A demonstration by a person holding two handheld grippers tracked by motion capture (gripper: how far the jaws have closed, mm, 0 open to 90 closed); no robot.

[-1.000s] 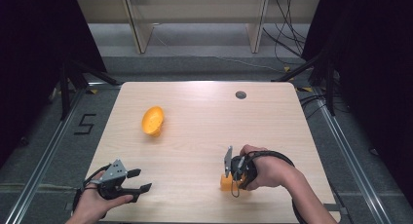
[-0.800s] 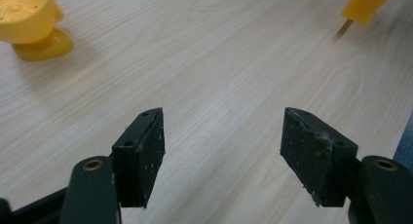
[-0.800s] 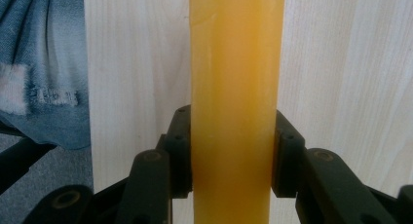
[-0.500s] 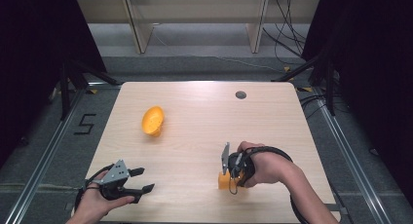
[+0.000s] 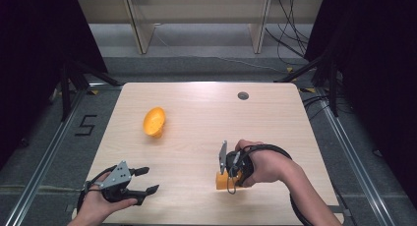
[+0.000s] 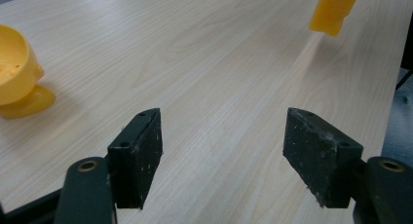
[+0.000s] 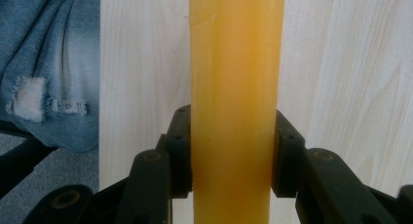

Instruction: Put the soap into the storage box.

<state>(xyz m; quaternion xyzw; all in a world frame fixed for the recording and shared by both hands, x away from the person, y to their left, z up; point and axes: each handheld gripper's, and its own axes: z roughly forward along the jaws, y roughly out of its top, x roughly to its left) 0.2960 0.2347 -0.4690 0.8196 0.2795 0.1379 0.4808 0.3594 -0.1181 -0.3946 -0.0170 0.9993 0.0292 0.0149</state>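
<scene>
Two grippers, two orange things, one bench (image 5: 196, 113).

Right gripper (image 5: 227, 173) is sitting near the bench's front edge, right of centre, with the hand (image 5: 263, 164) wrapped around it. Its fingers (image 7: 178, 151) are clamping one orange block (image 7: 236, 107): pads are pressing on both sides of it in the right gripper view, and the block is running straight up between them. In the high view the block (image 5: 222, 181) is showing just below the gripper, at the bench surface; whether it is touching the wood cannot be told.

Left gripper (image 5: 140, 181) is hovering at the front left corner, held in the left hand (image 5: 96, 206). Its fingers (image 6: 139, 156) are standing wide apart and have just been opening further, with only bare wood between them.

One orange cup (image 5: 154, 122) is lying tipped on its side on the left half of the bench, well apart from both grippers. In the left gripper view its cup (image 6: 14, 68) is showing at the left edge, mouth turned toward the camera, foot on the bench.

One dark round hole (image 5: 243, 95) is showing near the far edge of the bench.
</scene>
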